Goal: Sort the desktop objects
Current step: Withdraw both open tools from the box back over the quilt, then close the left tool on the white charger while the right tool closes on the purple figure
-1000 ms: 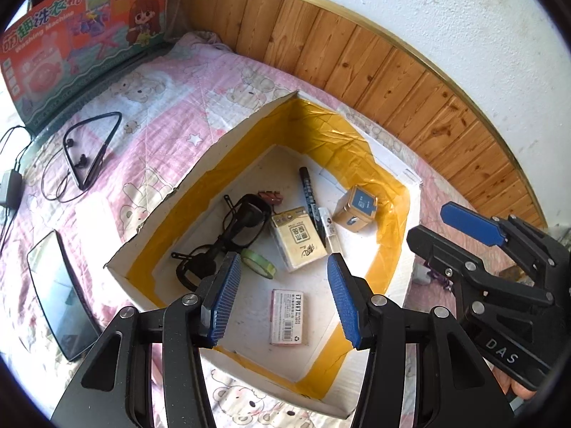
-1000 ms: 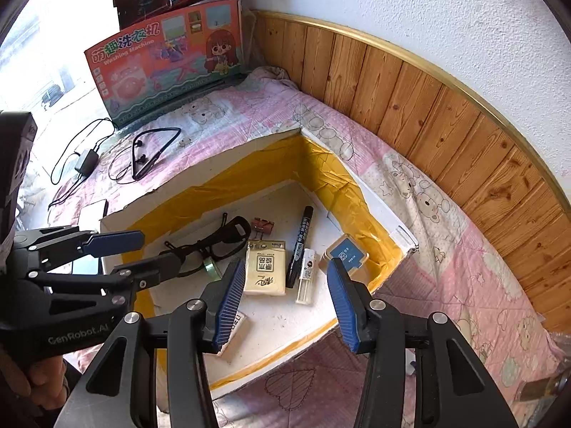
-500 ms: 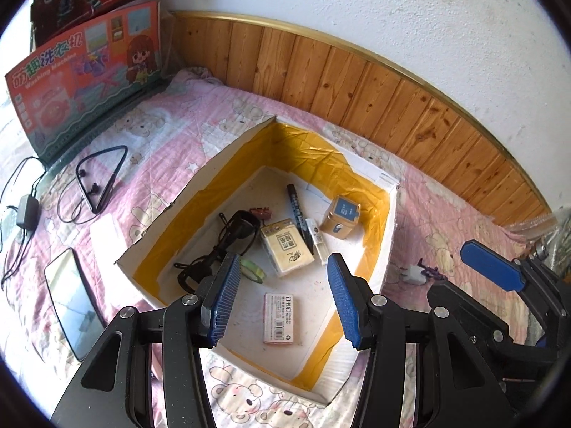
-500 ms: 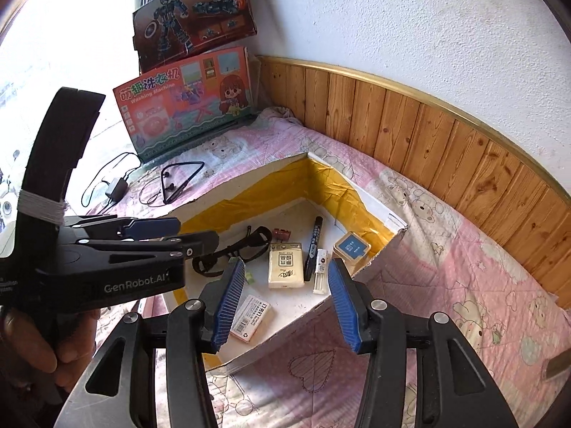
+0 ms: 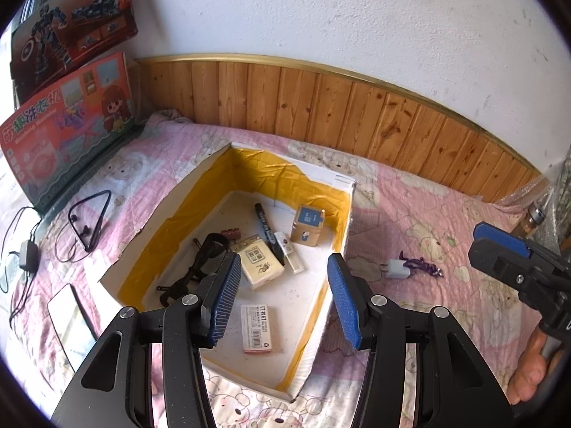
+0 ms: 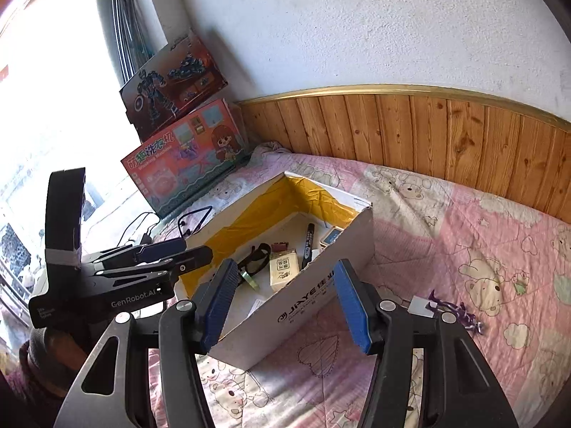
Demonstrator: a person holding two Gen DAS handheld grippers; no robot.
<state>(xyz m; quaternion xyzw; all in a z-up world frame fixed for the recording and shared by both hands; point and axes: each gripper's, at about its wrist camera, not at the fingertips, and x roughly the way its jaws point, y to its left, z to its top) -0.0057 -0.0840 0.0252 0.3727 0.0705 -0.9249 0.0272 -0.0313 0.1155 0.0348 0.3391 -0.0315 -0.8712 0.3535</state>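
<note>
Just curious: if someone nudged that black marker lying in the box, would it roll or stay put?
The black marker looks round, so it would probably roll sideways. It wouldn't get far: the tan packet and small white tube lie close beside it. It looks stiff.

Box (image 5: 342,192) was white outside w/ yellow tape lining the inner walls, dark lettering on its side. Inside: black marker (image 5: 266,222), black glasses (image 5: 205,255), cream packet (image 5: 260,265), tan cube w/ blue top (image 5: 308,226), white-and-pink pack w/ barcode (image 5: 258,328). Bedspread (image 5: 428,214) was pink & white, teddy-bear print. White charger (image 5: 394,268) w/ purple cord at its right side. Wall panelling (image 5: 339,110) was orange-brown wood, gold trim. Both grippers: black, blue ribbed pads (image 5: 228,296).
</note>
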